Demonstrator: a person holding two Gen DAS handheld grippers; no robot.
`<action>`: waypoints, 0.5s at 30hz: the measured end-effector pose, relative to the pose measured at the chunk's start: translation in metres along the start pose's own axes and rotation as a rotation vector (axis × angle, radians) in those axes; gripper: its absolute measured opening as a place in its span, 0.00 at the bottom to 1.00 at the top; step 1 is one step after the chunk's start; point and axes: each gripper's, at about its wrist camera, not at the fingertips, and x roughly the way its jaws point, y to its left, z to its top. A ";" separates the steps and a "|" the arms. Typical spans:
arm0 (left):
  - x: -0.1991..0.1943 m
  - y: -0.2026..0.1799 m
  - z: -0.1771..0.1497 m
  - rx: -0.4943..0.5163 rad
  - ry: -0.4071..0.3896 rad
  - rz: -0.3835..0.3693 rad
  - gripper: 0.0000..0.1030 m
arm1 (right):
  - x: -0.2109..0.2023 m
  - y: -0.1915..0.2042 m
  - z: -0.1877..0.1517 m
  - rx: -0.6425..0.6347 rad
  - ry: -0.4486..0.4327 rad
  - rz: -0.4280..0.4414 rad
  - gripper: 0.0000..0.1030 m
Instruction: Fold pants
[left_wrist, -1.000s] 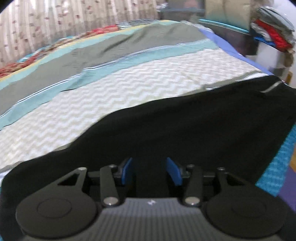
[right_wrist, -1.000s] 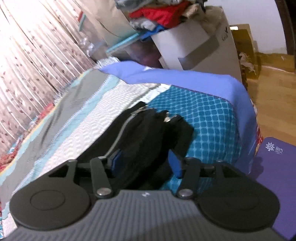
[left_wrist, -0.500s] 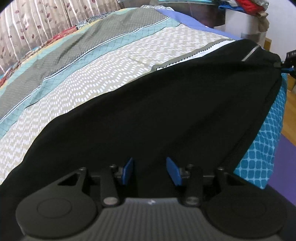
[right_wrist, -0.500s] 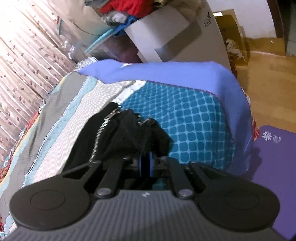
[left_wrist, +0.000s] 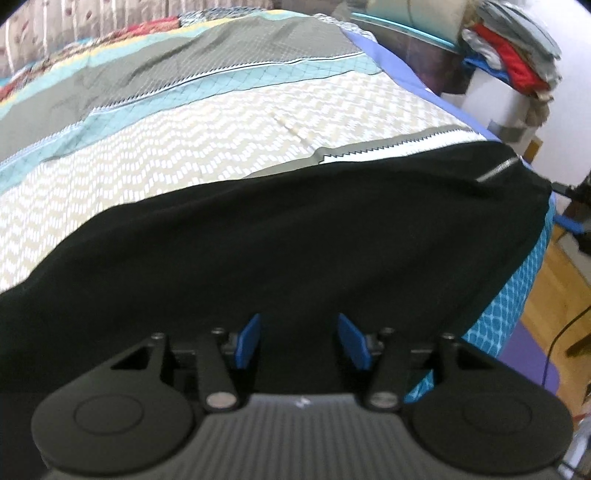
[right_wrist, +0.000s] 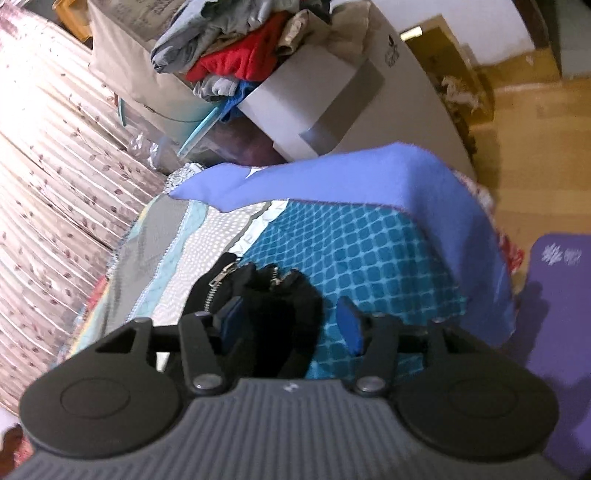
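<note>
Black pants (left_wrist: 295, 236) lie spread along the near edge of the bed, with a silver zipper (left_wrist: 496, 172) at their far right end. My left gripper (left_wrist: 301, 341) is open, its blue pads either side of the black cloth at the near edge. In the right wrist view the zipper end of the pants (right_wrist: 273, 299) is bunched on the teal dotted sheet (right_wrist: 369, 251). My right gripper (right_wrist: 291, 326) is open, the cloth lying between its pads, nearer the left one.
The bed has a striped patterned cover (left_wrist: 221, 122) and a blue sheet (right_wrist: 351, 177) at its corner. A white box (right_wrist: 332, 107) piled with clothes stands beyond. A purple mat (right_wrist: 554, 332) lies on the wooden floor. Curtains (right_wrist: 48, 166) hang behind.
My right gripper was shut on the zipper end of the pants half a second ago and has now opened, letting it go. The left gripper stayed open.
</note>
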 end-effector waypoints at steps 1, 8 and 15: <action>0.000 0.003 0.001 -0.018 0.003 -0.007 0.47 | 0.003 0.000 0.000 0.011 0.010 0.004 0.67; 0.016 0.014 0.002 -0.128 0.050 0.007 0.44 | 0.023 0.019 -0.002 -0.091 0.035 -0.041 0.47; 0.010 0.029 -0.001 -0.186 0.037 0.014 0.36 | -0.004 0.058 -0.012 -0.238 0.003 0.004 0.25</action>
